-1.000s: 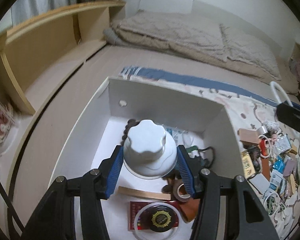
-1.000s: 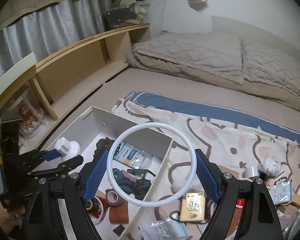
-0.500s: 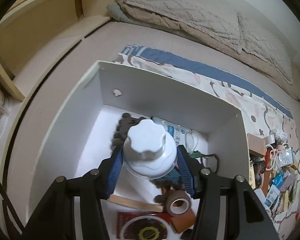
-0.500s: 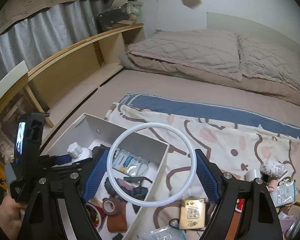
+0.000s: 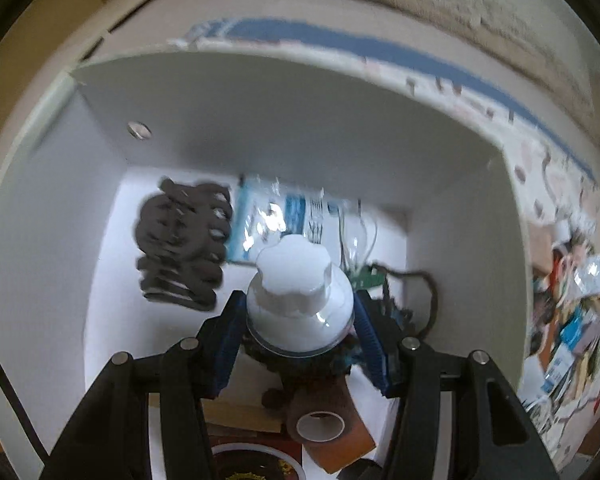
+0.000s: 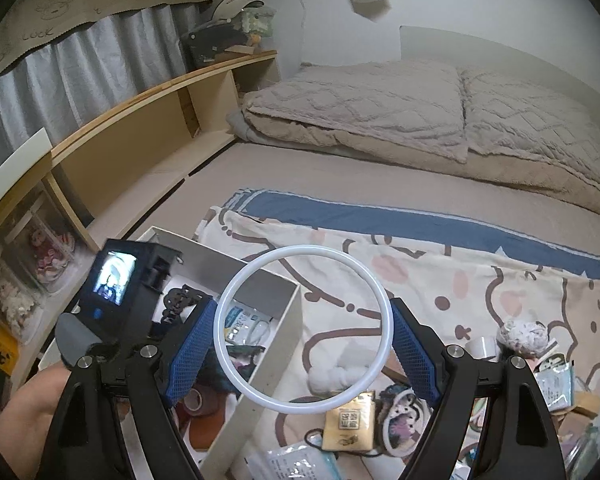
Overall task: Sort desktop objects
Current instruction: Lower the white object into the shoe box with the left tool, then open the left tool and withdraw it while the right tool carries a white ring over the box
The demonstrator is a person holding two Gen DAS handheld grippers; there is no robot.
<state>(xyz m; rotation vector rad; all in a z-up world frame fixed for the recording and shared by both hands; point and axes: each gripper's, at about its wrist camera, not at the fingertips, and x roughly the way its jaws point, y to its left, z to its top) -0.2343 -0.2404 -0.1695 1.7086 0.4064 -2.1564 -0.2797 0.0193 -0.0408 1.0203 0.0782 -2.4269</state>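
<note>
The left gripper (image 5: 300, 316) is clamped on a white bottle (image 5: 298, 304) with a scalloped cap, its blue pads pressed to both sides of the body. It holds the bottle inside a white box (image 5: 260, 100), above the clutter on the floor of the box. Ahead of the bottle and to the left lies a dark brown coiled item (image 5: 182, 240); straight ahead lies a blue-and-white plastic packet (image 5: 276, 216). Just below the fingers sits a brown tape roll (image 5: 320, 420).

The right gripper (image 6: 302, 344) is clamped on a thin white ring (image 6: 302, 258), which stands upright between its blue pads. It hangs over a patterned blanket (image 6: 460, 280), with the box wall (image 6: 272, 368) just to its left. A yellow packet (image 6: 350, 426) lies below the ring, and mixed small items lie to the lower right.
</note>
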